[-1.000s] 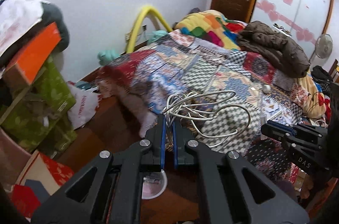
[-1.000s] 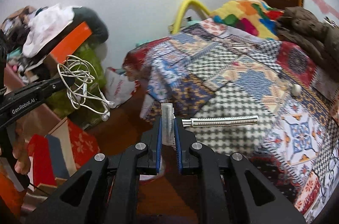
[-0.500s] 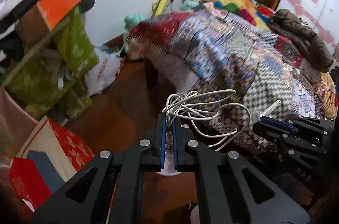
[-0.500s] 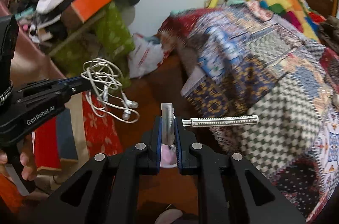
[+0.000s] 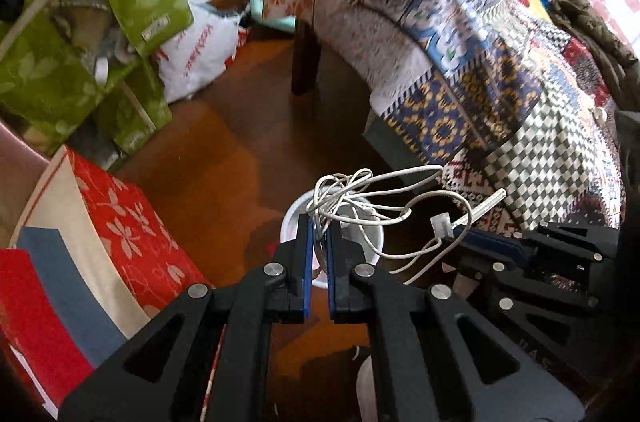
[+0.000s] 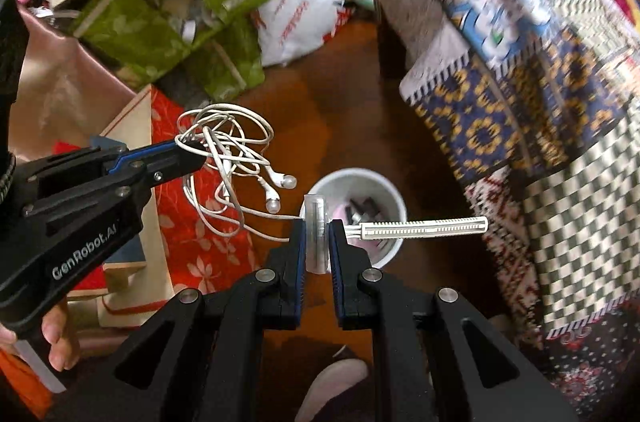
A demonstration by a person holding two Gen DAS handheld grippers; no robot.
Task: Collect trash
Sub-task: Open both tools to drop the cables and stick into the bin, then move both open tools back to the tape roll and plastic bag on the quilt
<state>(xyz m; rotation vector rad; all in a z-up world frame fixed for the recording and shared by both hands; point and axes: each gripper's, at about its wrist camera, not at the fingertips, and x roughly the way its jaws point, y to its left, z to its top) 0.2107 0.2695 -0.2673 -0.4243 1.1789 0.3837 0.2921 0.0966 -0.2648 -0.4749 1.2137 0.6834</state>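
Left gripper (image 5: 317,226) pinching a tangle of white earphones (image 5: 360,200), jaws pressed nearly together on the cord; loops spilling toward 3 o'clock over a small white bin (image 5: 370,242) on the brown wooden floor (image 5: 224,150); seen from the right wrist view, same gripper (image 6: 192,152) entering from 9 o'clock, earphones (image 6: 232,158) dangling with both buds hanging toward 4 o'clock, just to the 9 o'clock side of the bin (image 6: 394,200). Right gripper (image 6: 317,228) clamped on the clear head of a white disposable razor (image 6: 424,227), ribbed handle sticking out level toward 3 o'clock across the bin's mouth; dark and pale scraps visible inside the bin; from the left wrist view, right gripper (image 5: 460,232) coming in from 3 o'clock, razor (image 5: 480,208) angled up toward 2 o'clock beside the cord loops. Patchwork quilt (image 6: 520,70) draped over the bed edge from 12 to 4 o'clock; red flowered box (image 5: 132,230) at 9 o'clock on the floor; green leaf-print bags (image 6: 192,2) piled at 10 to 11 o'clock, a white plastic bag (image 6: 294,22) with red lettering just beside them; fingers (image 6: 56,338) of a hand wrapped on the left gripper's handle at 8 o'clock.
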